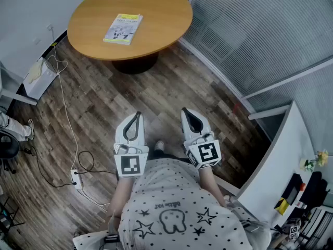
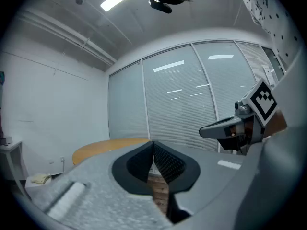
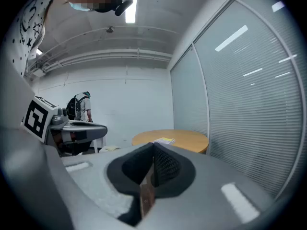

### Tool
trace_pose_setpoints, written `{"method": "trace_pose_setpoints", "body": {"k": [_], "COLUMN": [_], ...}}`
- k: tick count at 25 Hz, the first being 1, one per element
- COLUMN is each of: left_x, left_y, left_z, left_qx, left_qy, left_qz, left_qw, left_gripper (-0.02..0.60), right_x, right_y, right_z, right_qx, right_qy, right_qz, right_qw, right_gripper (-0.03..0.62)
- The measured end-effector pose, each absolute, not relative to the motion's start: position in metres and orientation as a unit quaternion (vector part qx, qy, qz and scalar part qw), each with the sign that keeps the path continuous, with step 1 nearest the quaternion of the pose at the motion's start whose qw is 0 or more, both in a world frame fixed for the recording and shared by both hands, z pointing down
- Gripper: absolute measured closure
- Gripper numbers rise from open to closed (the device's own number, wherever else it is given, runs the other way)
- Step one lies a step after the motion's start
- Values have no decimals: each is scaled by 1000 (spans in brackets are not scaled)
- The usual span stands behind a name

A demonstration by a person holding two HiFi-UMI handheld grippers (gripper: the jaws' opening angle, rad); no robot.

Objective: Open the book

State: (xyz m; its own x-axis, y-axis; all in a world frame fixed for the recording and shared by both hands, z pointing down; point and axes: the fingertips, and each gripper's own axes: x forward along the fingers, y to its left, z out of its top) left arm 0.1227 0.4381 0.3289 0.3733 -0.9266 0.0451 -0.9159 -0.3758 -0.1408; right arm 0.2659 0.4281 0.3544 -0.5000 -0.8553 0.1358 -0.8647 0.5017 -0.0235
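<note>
Nothing done yet: the book (image 1: 123, 28) sits shut on the desk (image 1: 161, 14), well away, and the left tool (image 1: 137, 114) and right tool (image 1: 186, 111) are both closed, empty.

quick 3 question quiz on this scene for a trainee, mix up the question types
1. True or false: the book already lies open.
2. Multiple choice: the left tool and the right tool are (a) both shut and empty, (b) both shut on the book, (c) both wide open.
3. Fill in: the book lies on a round wooden ____, well ahead of both tools.

Key:
1. False. It lies closed, cover up.
2. a. Each tool's own view shows its pads together with nothing between them.
3. table
</note>
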Motion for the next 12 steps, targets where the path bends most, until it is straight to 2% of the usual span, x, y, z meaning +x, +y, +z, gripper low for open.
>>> {"method": "trace_pose_setpoints", "body": {"k": [12], "left_x": [137], "left_y": [437], "left_z": [322], "left_qx": [-831], "left_qy": [549], "left_qz": [-60], "left_qw": [64], "left_gripper": [571], "right_x": [271], "right_y": [430], "right_z": [351], "right_qx": [490], "right_qy": [-869], "right_qz": [39], "right_qw": [50], "right_gripper": [589]}}
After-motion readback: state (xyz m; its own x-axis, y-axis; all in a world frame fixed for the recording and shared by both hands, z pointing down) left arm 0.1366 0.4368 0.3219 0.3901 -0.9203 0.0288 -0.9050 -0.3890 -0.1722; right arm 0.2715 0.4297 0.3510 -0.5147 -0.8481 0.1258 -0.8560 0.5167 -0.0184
